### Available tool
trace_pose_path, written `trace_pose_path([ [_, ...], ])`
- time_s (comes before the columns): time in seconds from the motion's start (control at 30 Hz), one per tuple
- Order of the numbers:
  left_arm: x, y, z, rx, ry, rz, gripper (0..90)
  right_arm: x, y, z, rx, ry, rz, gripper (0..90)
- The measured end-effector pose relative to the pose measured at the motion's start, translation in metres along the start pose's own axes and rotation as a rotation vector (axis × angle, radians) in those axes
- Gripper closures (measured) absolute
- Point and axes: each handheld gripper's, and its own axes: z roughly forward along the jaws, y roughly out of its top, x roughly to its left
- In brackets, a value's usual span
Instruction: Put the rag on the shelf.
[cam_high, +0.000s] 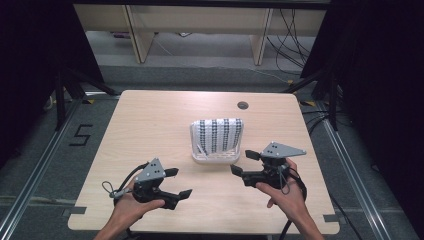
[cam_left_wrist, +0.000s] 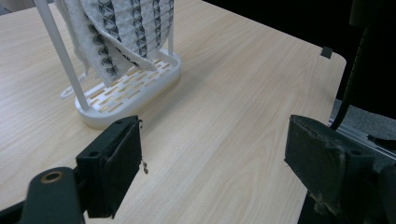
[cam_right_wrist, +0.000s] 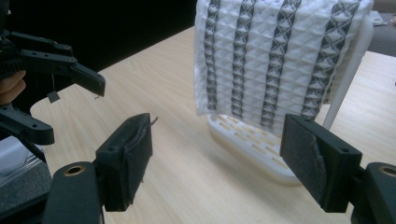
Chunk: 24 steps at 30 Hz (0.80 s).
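One pale wood-grain table (cam_high: 150, 130), rounded corners, small round grommet hole (cam_high: 243, 105) at 12 o'clock. Centre: white plastic rack (cam_high: 216, 157), slotted oval base, thin upright rods. Waffle-textured white cloth (cam_high: 218, 134) with dark diamond-pattern stripes draped over it, hanging down to base. Left gripper (cam_high: 179, 184) at 7 o'clock of rack, jaws spread wide, holding nothing. Right gripper (cam_high: 243, 162) at 4 o'clock, just beside base, jaws likewise apart, nothing between the padded black blocks.
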Motion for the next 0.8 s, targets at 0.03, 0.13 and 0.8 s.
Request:
trace_pose_path([
  [0.03, -0.001, -0.003, 0.0, 0.0, 0.004, -0.002, 18.2, -0.001, -0.003, 0.001, 0.005, 0.002, -0.018, 26.4],
  [0.13, -0.001, -0.006, 0.0, 0.002, 0.001, -0.009, 18.2, 0.003, -0.007, 0.0, 0.018, -0.008, -0.006, 26.2],
  [0.8, -0.004, -0.044, 0.002, 0.025, 0.001, -0.018, 17.7, 0.012, -0.047, 0.005, 0.08, 0.019, -0.006, 25.9],
])
